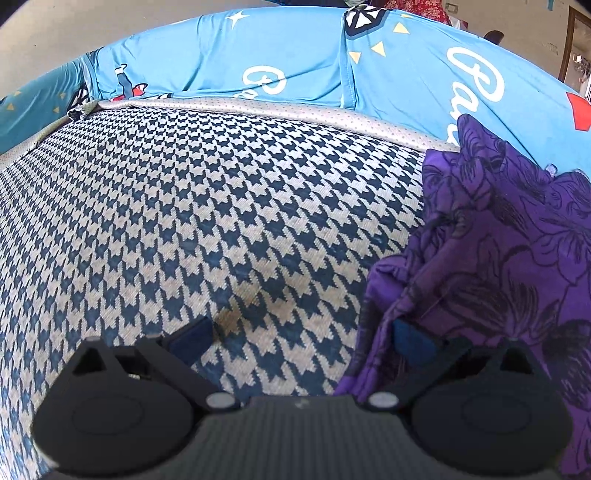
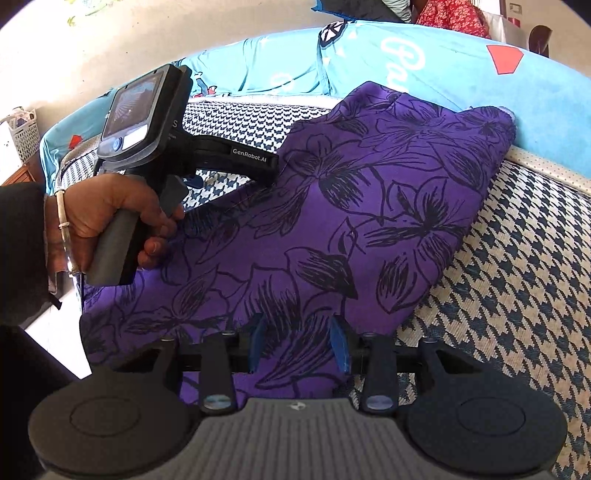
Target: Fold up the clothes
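A purple garment with black flower outlines [image 2: 362, 206] lies folded on the houndstooth-covered bed [image 2: 517, 258], its far corner against a blue printed sheet. My right gripper [image 2: 298, 343] hovers low over the garment's near edge. Its blue pads stand a little apart and flat cloth shows between them, unpinched. My left gripper [image 1: 301, 341] is open wide over the bare houndstooth cover [image 1: 221, 203]. Its right pad [image 1: 412, 343] touches the garment's left edge [image 1: 498, 240]. A person's hand [image 2: 110, 218] with a bangle holds the left gripper's handle at the garment's left side.
The blue printed sheet [image 1: 295, 59] is bunched along the far side of the bed. A white basket [image 2: 22, 133] stands by the wall at far left. Red patterned cloth [image 2: 454, 14] lies beyond the bed. The bed's near left edge drops to the floor.
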